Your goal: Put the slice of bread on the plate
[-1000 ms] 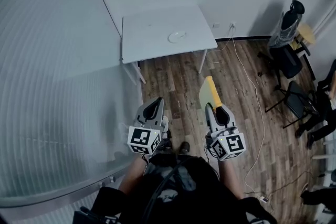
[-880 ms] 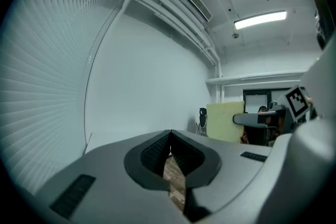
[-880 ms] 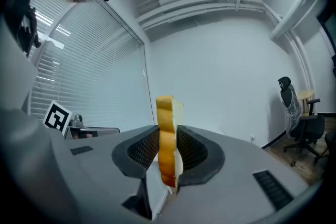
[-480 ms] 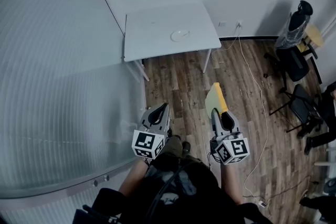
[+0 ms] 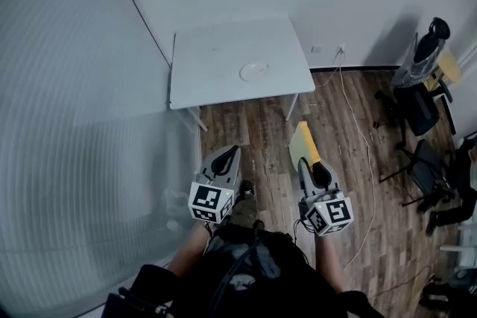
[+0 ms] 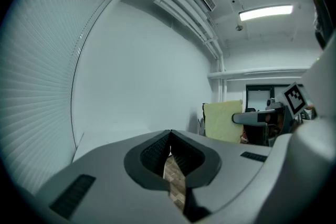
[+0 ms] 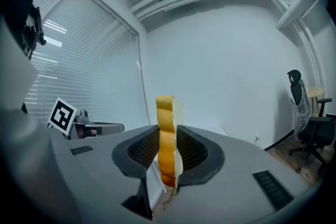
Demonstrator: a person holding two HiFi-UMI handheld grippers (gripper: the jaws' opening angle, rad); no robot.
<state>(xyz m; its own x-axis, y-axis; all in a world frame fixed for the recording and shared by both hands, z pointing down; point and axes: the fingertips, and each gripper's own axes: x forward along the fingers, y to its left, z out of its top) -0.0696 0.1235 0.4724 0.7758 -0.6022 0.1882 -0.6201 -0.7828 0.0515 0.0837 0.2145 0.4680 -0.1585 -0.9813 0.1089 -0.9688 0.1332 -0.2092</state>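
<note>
From the head view, you had both tools out in front of you over the brown wood-plank floor [image 5: 261,123]. The grey left gripper [image 5: 227,153] pointed ahead with nothing in it. The grey right gripper [image 5: 304,160] carried the pale yellow slice of bread with an orange crust [image 5: 302,143], which stood on edge and stuck out past the jaw tips. The small round white plate [image 5: 253,71] lay bare on the white rectangular table [image 5: 216,59] against the wall, well apart from the bread. A white cable [image 5: 359,132] ran across the planks, and a black office chair [image 5: 417,97] stood off to your right.

Over to the left gripper view: the left gripper [image 6: 169,136] had its ribbed pads pressed together at the tips, with nothing between them and only a sliver of floor showing below. Off to the side you could see the slice of bread [image 6: 223,120] upright in the other tool.

And the right gripper view: the right gripper [image 7: 168,134] had its jaws pinching the slice of bread [image 7: 167,139] from both flat sides. The orange crust faced the camera, the pale crumb was on the right, and the top of the slice rose clear above the pads. The left gripper [image 7: 100,127] showed beside it, level with it, and the office chair [image 7: 310,134] sat at the far right.
</note>
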